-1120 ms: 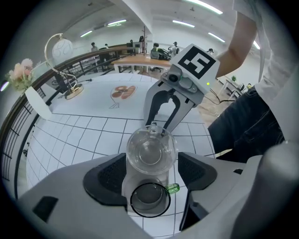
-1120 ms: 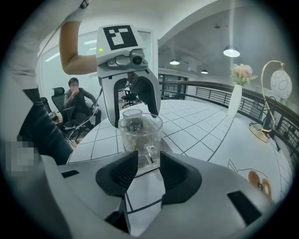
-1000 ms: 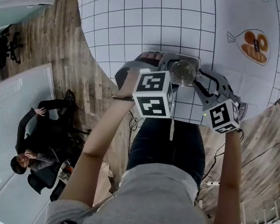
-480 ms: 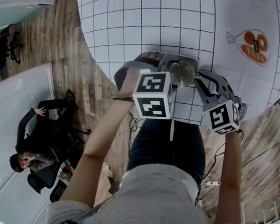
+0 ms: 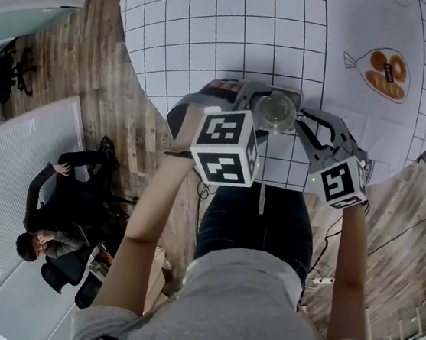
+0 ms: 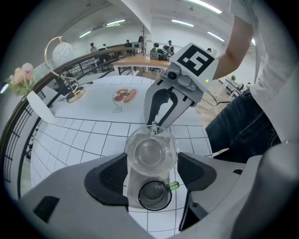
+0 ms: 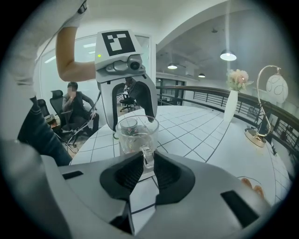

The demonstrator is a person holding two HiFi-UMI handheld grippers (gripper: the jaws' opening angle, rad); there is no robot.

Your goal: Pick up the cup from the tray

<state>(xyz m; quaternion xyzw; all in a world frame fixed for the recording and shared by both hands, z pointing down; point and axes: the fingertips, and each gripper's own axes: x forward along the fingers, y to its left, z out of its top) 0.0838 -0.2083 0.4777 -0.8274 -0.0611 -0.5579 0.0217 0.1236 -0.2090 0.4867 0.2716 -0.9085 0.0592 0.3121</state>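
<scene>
at the counter's (image 5: 214, 35) near edge, right tool (image 7: 145, 161) pinches the cup (image 7: 135, 135) by its thin handle (image 7: 146, 156); left tool (image 6: 152, 173) gapes around it. so narrow a hold could let the glass swivel or slip.

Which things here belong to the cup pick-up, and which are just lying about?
Job: clear cup, handle pinched in right gripper; tray; left gripper straddling tray.
Lying about: small green-handled cup on tray; flower vase; arched lamp.
</scene>
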